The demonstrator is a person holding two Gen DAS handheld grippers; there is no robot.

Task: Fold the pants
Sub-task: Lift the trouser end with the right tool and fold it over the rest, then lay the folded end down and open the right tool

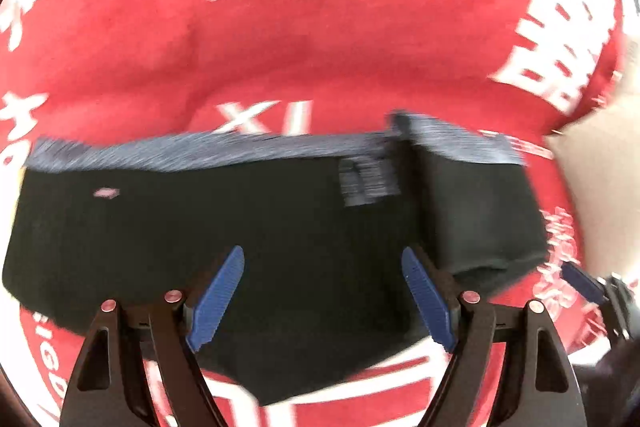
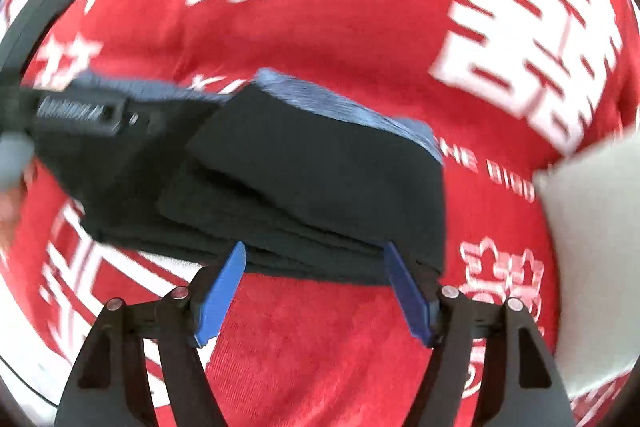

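The black pants (image 1: 240, 227) lie folded in a thick stack on the red cloth (image 1: 320, 47). Both the left gripper (image 1: 322, 297) and the right gripper (image 2: 314, 293) have their jaws spread wide with nothing pinched, probably because the fold is finished.

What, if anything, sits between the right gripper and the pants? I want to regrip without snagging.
Nothing visible does. The right gripper is open just over the near edge of the folded pants, only red cloth beneath. The left gripper is over the pants' far left part, away from that edge.
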